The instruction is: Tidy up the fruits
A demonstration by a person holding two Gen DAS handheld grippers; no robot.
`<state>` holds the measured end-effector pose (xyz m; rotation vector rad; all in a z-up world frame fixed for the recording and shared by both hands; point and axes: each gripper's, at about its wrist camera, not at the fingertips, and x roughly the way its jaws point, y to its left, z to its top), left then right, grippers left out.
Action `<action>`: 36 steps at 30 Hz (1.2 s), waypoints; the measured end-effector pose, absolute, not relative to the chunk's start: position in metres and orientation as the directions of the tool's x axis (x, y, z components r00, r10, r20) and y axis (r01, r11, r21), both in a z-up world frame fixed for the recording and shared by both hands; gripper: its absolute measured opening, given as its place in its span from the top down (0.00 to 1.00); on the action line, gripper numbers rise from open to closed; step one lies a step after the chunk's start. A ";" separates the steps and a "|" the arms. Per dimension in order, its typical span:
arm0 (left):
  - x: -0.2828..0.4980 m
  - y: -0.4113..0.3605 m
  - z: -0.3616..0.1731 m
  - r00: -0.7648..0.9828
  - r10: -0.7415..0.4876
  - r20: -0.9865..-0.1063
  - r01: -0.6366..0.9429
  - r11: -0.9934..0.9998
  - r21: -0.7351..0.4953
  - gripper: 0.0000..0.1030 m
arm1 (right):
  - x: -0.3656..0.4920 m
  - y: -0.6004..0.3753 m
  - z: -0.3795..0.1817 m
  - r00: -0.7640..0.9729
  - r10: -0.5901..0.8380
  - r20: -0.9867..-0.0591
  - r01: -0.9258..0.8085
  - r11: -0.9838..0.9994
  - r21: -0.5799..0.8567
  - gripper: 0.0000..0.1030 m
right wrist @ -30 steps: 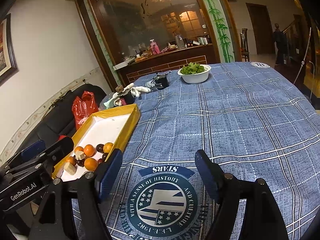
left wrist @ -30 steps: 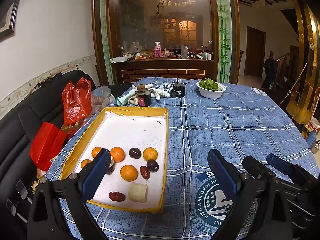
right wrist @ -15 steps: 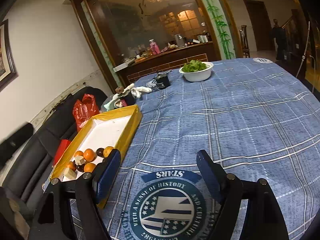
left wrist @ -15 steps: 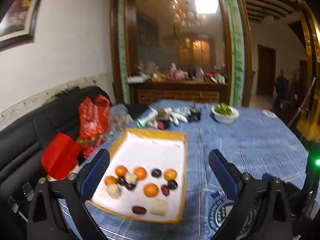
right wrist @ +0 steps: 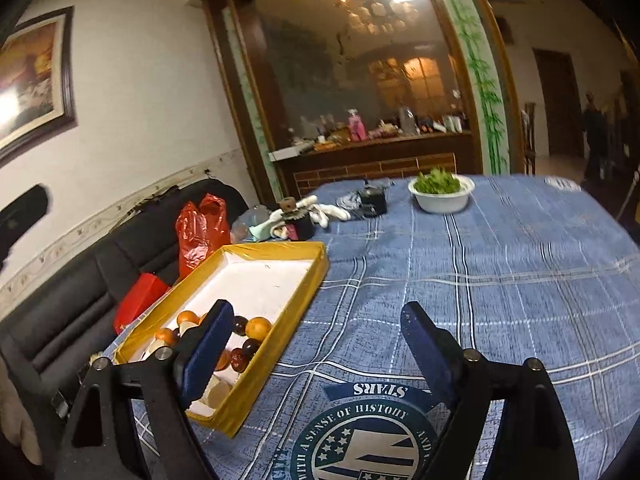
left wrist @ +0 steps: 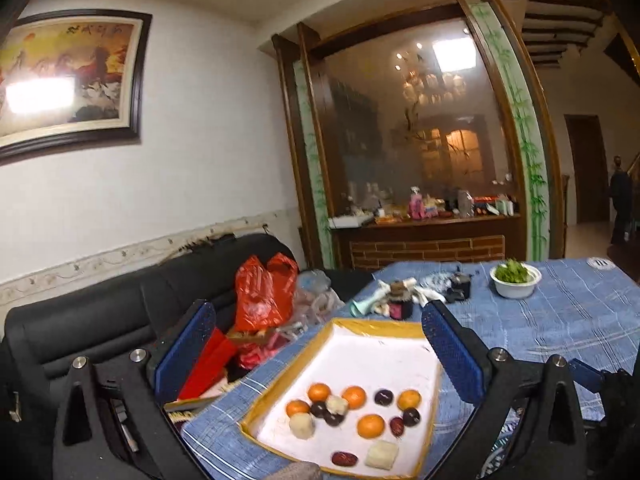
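We are holding the left gripper [left wrist: 316,350] spread wide and carrying nothing, raised over the near end of the yellow-rimmed tray [left wrist: 370,326], which is lying at the left edge of the table [right wrist: 500,264]. The right gripper [right wrist: 316,348] is likewise spread wide and empty, hovering over the blue cloth just right of the tray's near corner. The fruits are all sitting in the tray's near half: small oranges [left wrist: 371,426], dark round plums [left wrist: 383,397], red dates [left wrist: 344,458] and pale chunks [left wrist: 382,455], mingled rather than grouped by kind, while the far half is showing bare white. We are judging that sorting remains to be done, though whether this is an early or a mid stage we are not able to settle. Any pick is calling for a careful descent on a single piece, since several near the tray's left side are touching one another and the round ones are likely to roll. In the right wrist view our own left finger [right wrist: 206,354] is covering much of the fruit, and the tray's nearest rim is being cut off behind the gripper frame in the left wrist view. What kind the pale chunks are, we are not making out.
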<state>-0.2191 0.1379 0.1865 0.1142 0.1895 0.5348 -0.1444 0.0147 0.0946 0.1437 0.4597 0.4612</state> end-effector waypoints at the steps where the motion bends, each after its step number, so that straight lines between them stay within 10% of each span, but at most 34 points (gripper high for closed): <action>1: -0.217 0.136 0.184 0.846 0.507 -0.163 -0.486 0.860 0.156 0.00 | -0.147 0.015 0.095 0.798 0.459 -0.392 -0.401 0.888 0.223 0.12; 18: -0.201 0.150 0.143 0.847 0.265 -0.461 -0.301 0.954 -0.005 0.00 | -0.182 0.009 0.101 0.836 0.362 -0.412 -0.337 0.932 0.135 0.10; 36: -0.195 0.185 0.119 0.810 0.207 -0.549 -0.307 0.947 -0.096 0.00 | -0.189 0.054 0.095 0.806 0.345 -0.482 -0.377 0.926 0.032 0.09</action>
